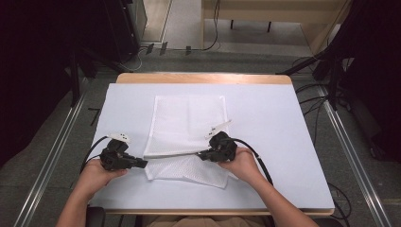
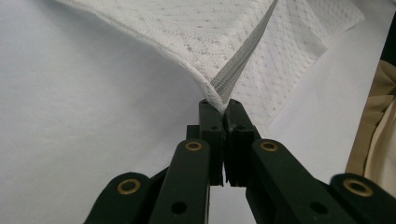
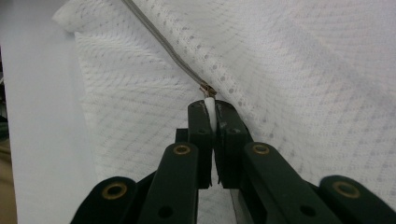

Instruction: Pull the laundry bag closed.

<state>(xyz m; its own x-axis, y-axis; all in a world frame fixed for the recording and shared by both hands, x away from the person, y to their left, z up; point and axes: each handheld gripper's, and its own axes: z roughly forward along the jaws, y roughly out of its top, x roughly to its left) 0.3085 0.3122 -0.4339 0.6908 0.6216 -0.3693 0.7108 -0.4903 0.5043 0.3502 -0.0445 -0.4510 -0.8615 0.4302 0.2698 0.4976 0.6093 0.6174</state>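
A white mesh bag (image 1: pixel 189 123) lies flat in the middle of the white-covered table (image 1: pixel 283 123), its near part raised along a grey zipper (image 1: pixel 172 154). At the bag's near left corner, my left gripper (image 1: pixel 144 163) is shut on the fabric at the zipper's end. In the left gripper view the jaws (image 2: pixel 223 108) pinch that corner, and the zipper (image 2: pixel 243 56) runs away from them. My right gripper (image 1: pixel 201 155) is shut on the white zipper pull (image 3: pixel 210 105), where the zipper (image 3: pixel 163 44) meets the jaws (image 3: pixel 210 109) over the mesh (image 3: pixel 303 70).
The table's wooden far edge (image 1: pixel 203 78) shows beyond the cover. Dark stands (image 1: pixel 331 71) and cables (image 1: pixel 312 104) flank the table on the floor. Bare cover lies to the right of the bag and along the front edge.
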